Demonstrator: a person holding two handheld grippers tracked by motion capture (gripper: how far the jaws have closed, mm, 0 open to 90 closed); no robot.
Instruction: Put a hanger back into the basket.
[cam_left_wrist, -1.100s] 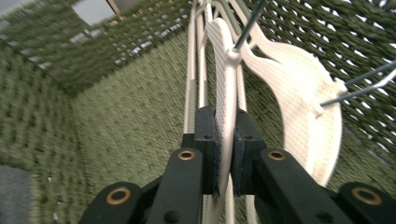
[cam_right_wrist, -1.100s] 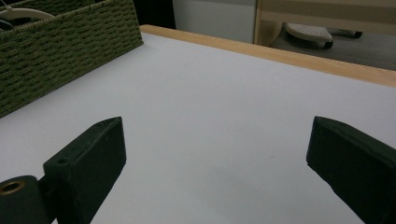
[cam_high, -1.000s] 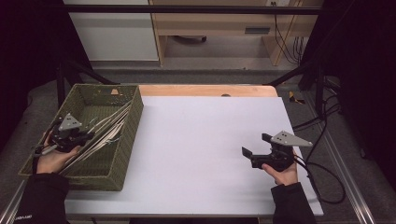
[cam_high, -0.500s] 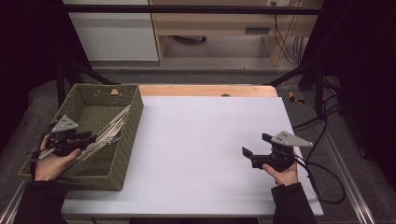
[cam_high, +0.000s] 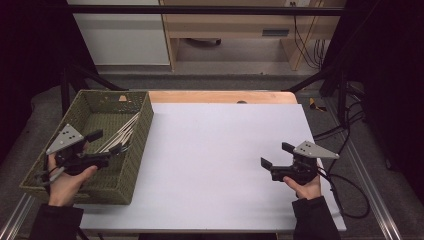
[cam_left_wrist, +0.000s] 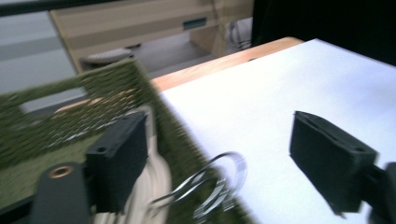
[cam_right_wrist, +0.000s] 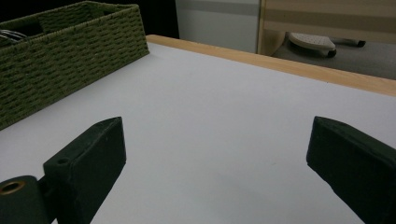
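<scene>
The left tool (cam_high: 102, 145), jaws just opened wide and empty, hangs over the woven green basket (cam_high: 134, 165), where pale-handled metal cutlery (cam_high: 120, 140) lies against its right wall. The right tool (cam_high: 276, 161) waits wide open above the white counter (cam_high: 215, 150).

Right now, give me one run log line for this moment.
left gripper: open, jaws just opened, nothing held, over basket | cutlery: in basket | right gripper: open, above table

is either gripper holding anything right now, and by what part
Nothing is held. The left gripper has just been opening, jaws wide over the cutlery in the basket; the right gripper is open above the table.
</scene>
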